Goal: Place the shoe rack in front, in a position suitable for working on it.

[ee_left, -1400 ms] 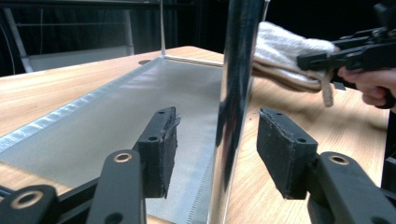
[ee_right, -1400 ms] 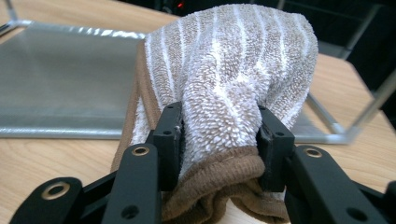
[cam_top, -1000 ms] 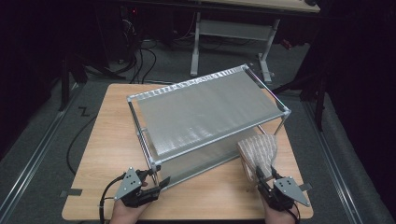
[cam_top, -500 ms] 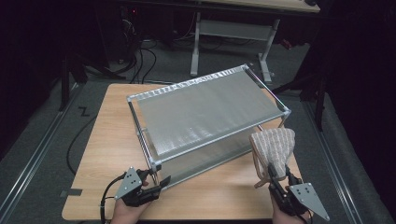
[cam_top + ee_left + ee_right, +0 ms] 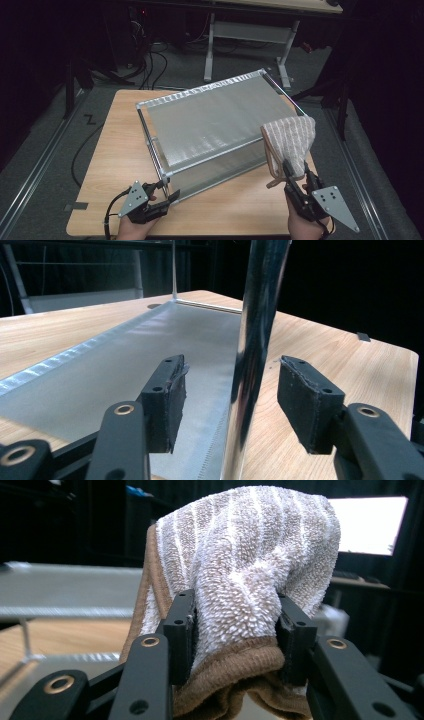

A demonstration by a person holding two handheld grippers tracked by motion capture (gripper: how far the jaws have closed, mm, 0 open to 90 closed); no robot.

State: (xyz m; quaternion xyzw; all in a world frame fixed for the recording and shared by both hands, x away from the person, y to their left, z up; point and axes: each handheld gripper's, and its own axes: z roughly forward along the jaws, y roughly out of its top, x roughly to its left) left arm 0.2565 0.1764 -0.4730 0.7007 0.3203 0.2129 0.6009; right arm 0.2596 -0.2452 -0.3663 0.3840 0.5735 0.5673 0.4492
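Nearest the table edge, the left claw (image 5: 167,196) sits low on the wooden tabletop (image 5: 110,150), jaws spread wide with the near corner post (image 5: 252,355) of the metal rack (image 5: 210,125) standing between them. In the left gripper view the post rises in the gap, close to the right pad, but neither pad looks pressed on it; whether one grazes the chrome is hard to say. The post's foot is cut off at the bottom of that view, and its top runs out of the picture. The hand behind this claw is mostly cropped by the lower edge of the high view.

Over on the right, the right claw (image 5: 295,175) is clamped on a striped towel (image 5: 290,140), white terry with a brown border. In the right gripper view the towel (image 5: 240,580) bulges up between the two pads and folds over them, so the fingertips are half buried in cloth. It is lifted clear of the tabletop, hanging just beside the rack's right end, its top about level with the upper shelf; whether it touches the frame I can't make out.

Farther back, the rack's lower shelf is mostly hidden under the upper one. Beyond the tabletop the room drops into dark: cables on the floor, a desk frame (image 5: 250,35) barely readable
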